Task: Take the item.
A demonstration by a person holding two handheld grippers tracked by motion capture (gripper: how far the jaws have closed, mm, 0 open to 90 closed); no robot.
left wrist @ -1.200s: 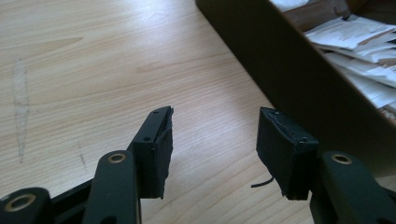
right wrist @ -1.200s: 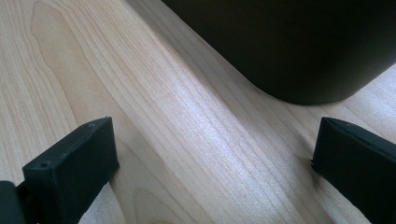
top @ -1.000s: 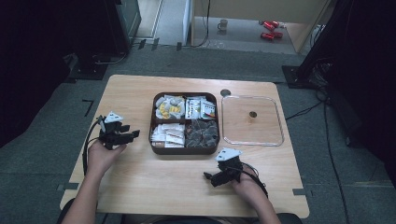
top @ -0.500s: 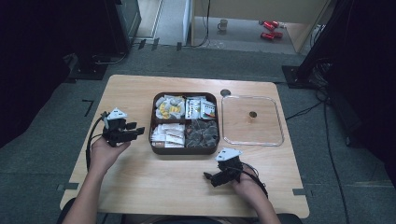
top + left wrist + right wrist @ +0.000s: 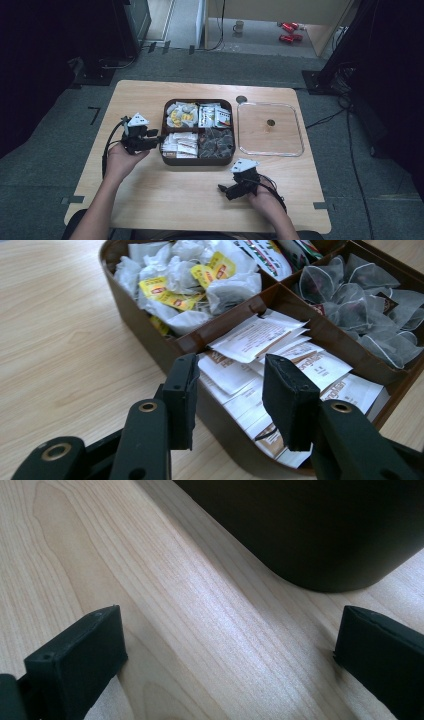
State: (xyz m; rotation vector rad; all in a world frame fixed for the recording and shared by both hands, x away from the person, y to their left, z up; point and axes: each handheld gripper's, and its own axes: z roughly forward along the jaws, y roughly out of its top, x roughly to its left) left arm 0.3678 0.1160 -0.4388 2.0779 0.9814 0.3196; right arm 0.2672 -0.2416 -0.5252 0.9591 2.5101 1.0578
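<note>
Brown and four-parted, the compartment box (image 5: pixel 198 159) sits at the middle of the wooden tabletop (image 5: pixel 150 195), toward its far edge. The left gripper (image 5: pixel 156 142) hangs at the box's left wall, jaws parted and holding nothing, just above the white sachets (image 5: pixel 260 337) in the near-left compartment. The right gripper (image 5: pixel 223 188) rests near the front edge, jaws spread wide and empty. A clear lid (image 5: pixel 270 129) lies right of the box.

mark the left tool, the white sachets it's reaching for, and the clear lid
left tool (image 5: pixel 227 390), left gripper view, gap between its open jaws
white sachets (image 5: pixel 255 335), left gripper view, top packet
clear lid (image 5: pixel 296 131), high view, right rim
</note>
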